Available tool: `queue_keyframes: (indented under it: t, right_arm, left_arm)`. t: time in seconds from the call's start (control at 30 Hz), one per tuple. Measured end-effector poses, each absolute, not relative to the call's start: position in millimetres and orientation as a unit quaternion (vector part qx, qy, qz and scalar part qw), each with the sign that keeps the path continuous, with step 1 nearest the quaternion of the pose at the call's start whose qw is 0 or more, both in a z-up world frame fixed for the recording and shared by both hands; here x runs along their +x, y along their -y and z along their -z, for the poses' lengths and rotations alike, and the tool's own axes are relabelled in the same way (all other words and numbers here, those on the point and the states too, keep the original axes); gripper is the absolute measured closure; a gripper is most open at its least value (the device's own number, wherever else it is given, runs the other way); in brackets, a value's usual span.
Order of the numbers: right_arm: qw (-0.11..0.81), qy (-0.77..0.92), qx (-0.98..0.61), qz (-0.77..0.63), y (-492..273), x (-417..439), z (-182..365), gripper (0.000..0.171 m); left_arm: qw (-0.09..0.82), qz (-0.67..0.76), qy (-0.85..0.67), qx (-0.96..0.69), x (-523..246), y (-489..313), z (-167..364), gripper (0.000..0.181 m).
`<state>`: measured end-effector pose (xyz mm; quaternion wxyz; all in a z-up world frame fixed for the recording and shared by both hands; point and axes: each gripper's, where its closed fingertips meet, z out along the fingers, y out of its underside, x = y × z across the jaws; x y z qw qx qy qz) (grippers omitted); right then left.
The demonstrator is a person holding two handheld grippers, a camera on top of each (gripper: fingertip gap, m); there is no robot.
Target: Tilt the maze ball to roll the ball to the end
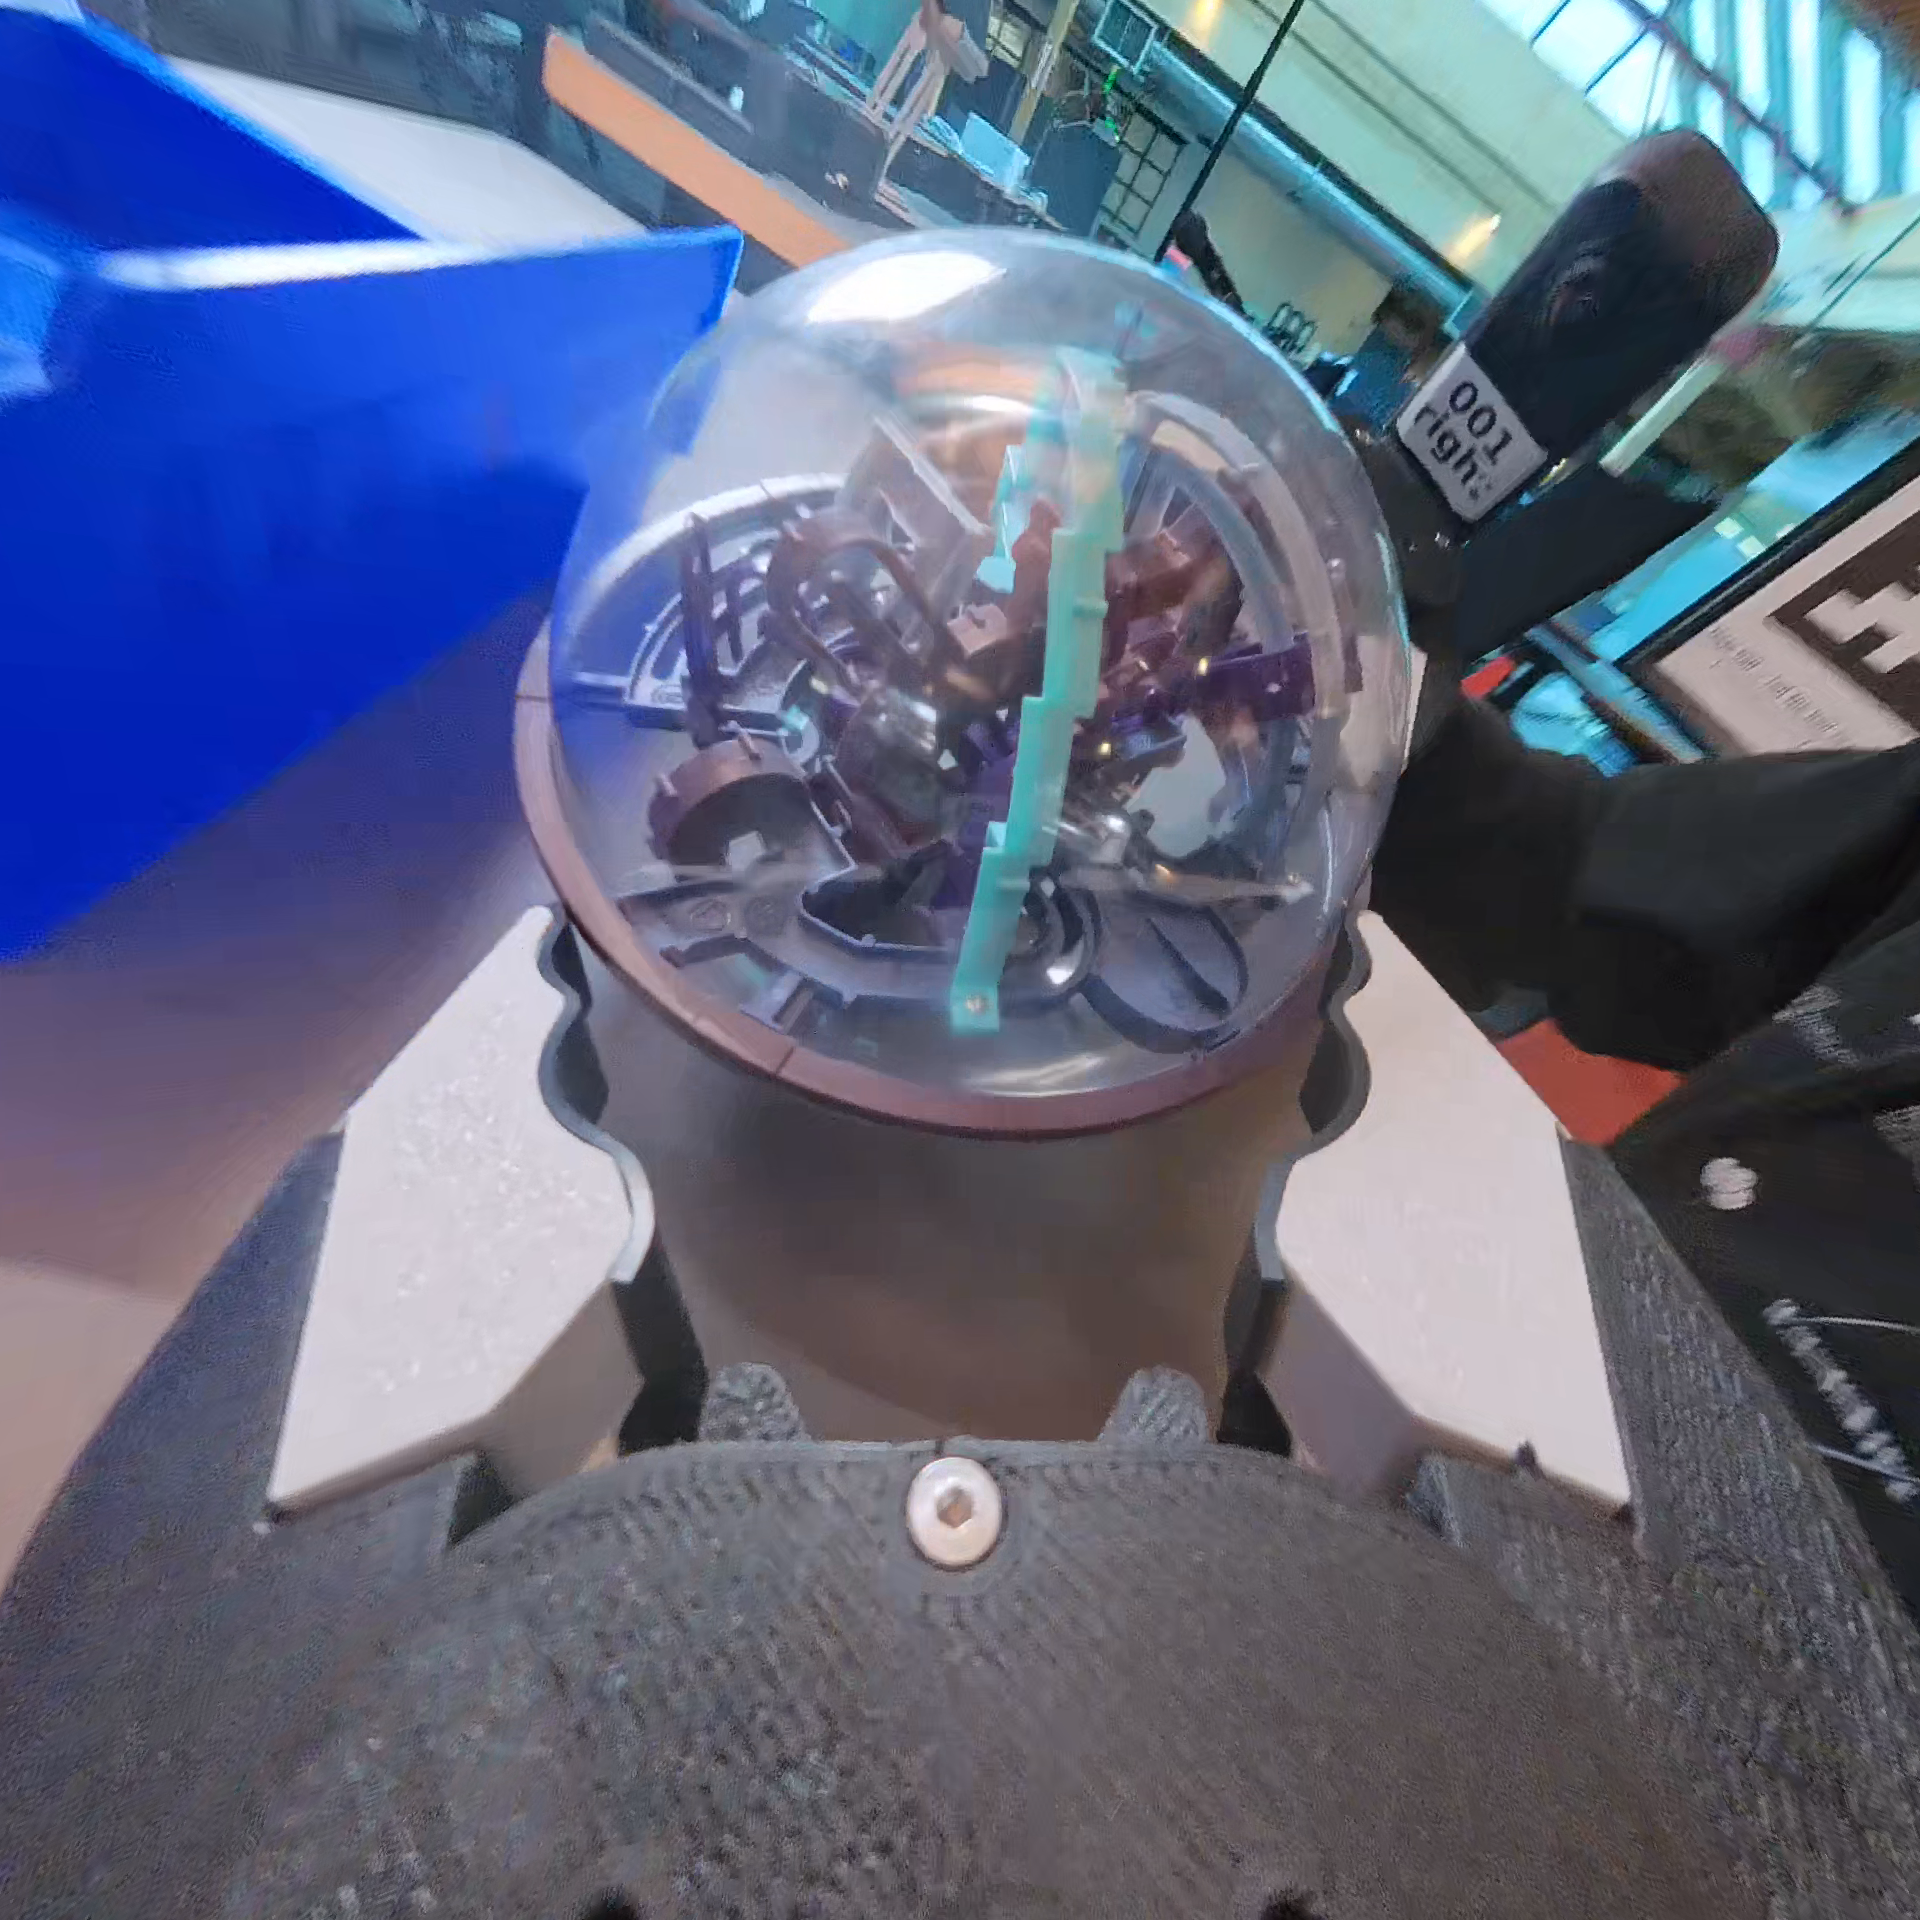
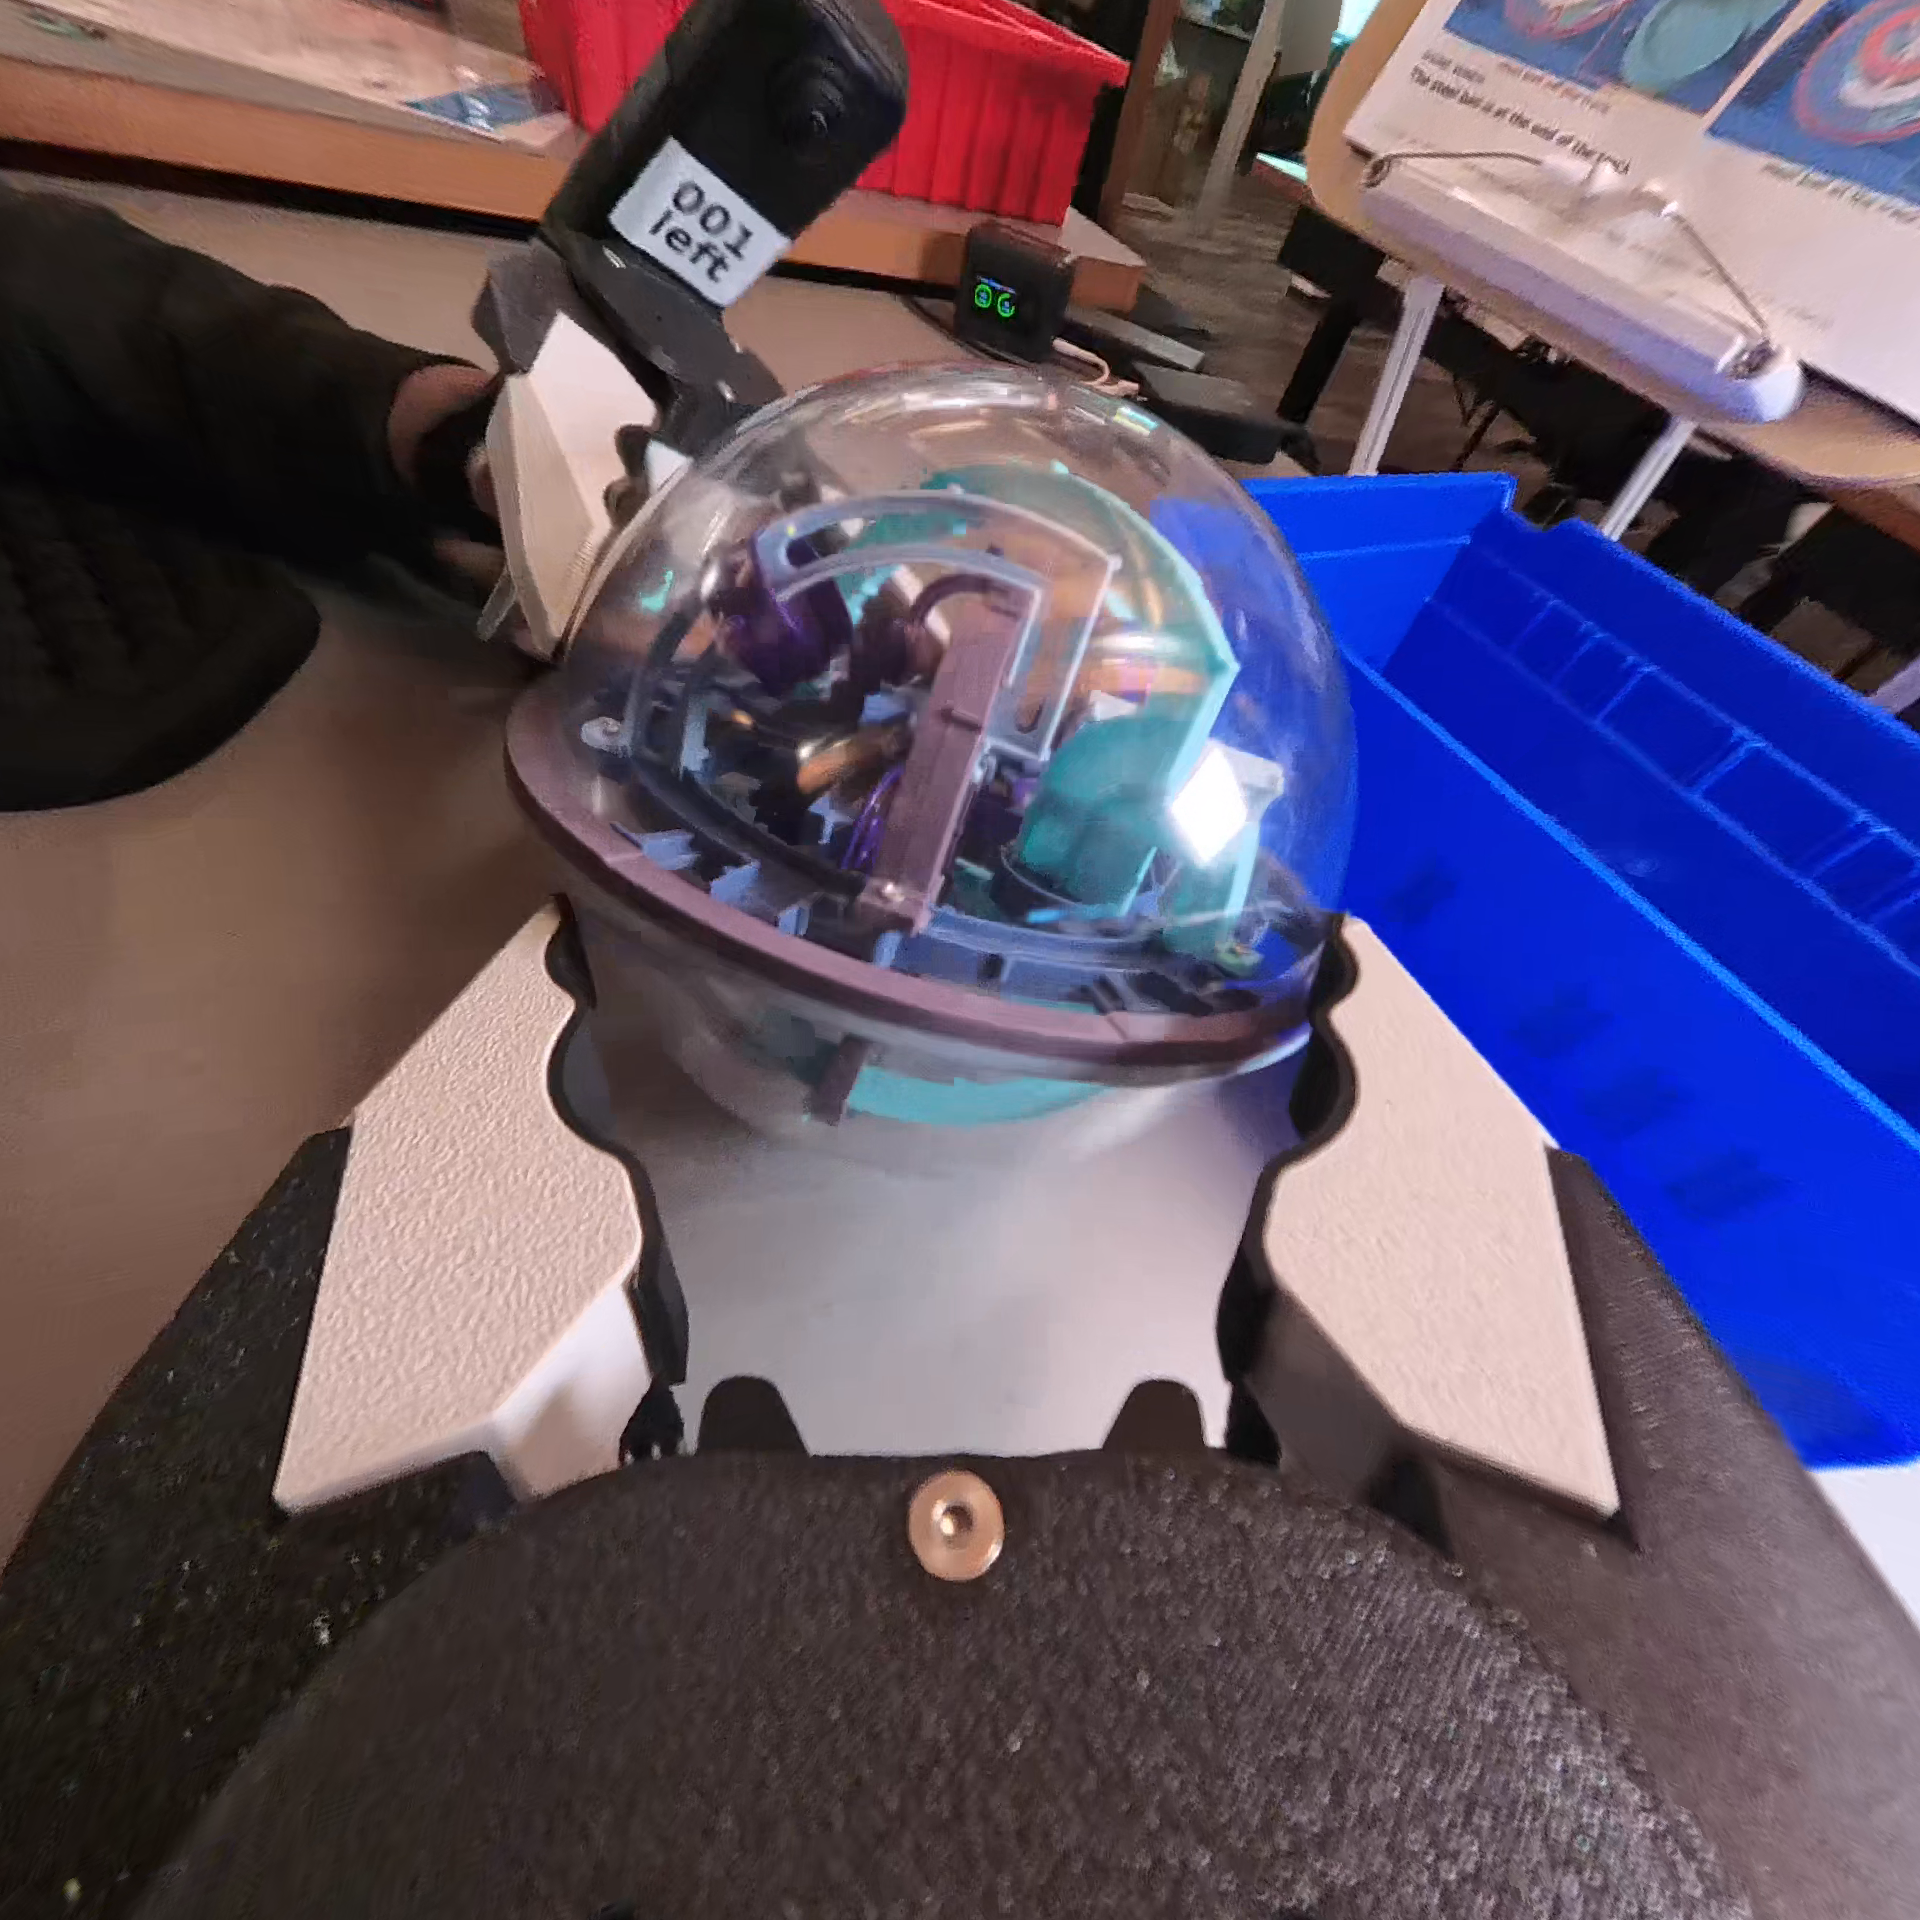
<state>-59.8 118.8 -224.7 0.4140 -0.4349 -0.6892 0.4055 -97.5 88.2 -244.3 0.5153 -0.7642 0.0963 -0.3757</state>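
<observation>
The maze ball (image 1: 966, 665) is a clear sphere with a dark equator ring and teal, purple and brown tracks inside. My left gripper (image 1: 956, 956) has its white fingertips (image 1: 499, 997) pressed on the ball's lower sides, jaws wide. In the right wrist view the ball (image 2: 935, 727) sits the same way between the tips of my right gripper (image 2: 951, 935). The two grippers hold it from opposite sides above the table. The left gripper's white finger (image 2: 535, 488) touches the ball's far left side. I cannot pick out the small steel ball for sure.
A blue bin (image 1: 260, 520) stands close beside the ball, on the right in the right wrist view (image 2: 1662, 883). A gloved hand (image 1: 1621, 894) holds the other gripper. A red bin (image 2: 987, 94), a small black device (image 2: 1013, 291) and an instruction board (image 2: 1610, 104) lie farther back on the tan table (image 2: 208, 987).
</observation>
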Motion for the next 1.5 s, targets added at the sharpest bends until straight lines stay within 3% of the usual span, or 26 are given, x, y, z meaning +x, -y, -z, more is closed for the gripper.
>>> queue_keyframes:
  t: [0.2,0.47,0.9,1.27,1.5]
  right_arm:
    - [0.409,0.688,-0.434,-0.413,-115.8,-57.4,224.5,0.037]
    - [0.329,0.66,-0.479,-0.477,-118.1,-54.4,241.1,0.04]
    - [0.335,0.72,-0.464,-0.393,-110.3,-56.7,277.1,0.039]
    - [0.334,0.687,-0.473,-0.439,-108.9,-58.6,262.0,0.039]
    - [0.272,0.654,-0.512,-0.486,-106.0,-58.8,260.1,0.04]
  left_arm:
    - [0.504,0.376,-0.094,-0.772,-92.4,-83.2,245.9,0.045]
    - [0.546,0.31,-0.075,-0.775,-101.0,-82.1,226.4,0.051]
    - [0.633,0.174,-0.175,-0.734,-95.1,-75.5,204.0,0.054]
    - [0.604,0.251,-0.119,-0.747,-105.9,-75.4,211.8,0.057]
    - [0.594,0.3,-0.067,-0.744,-110.8,-80.4,206.6,0.058]
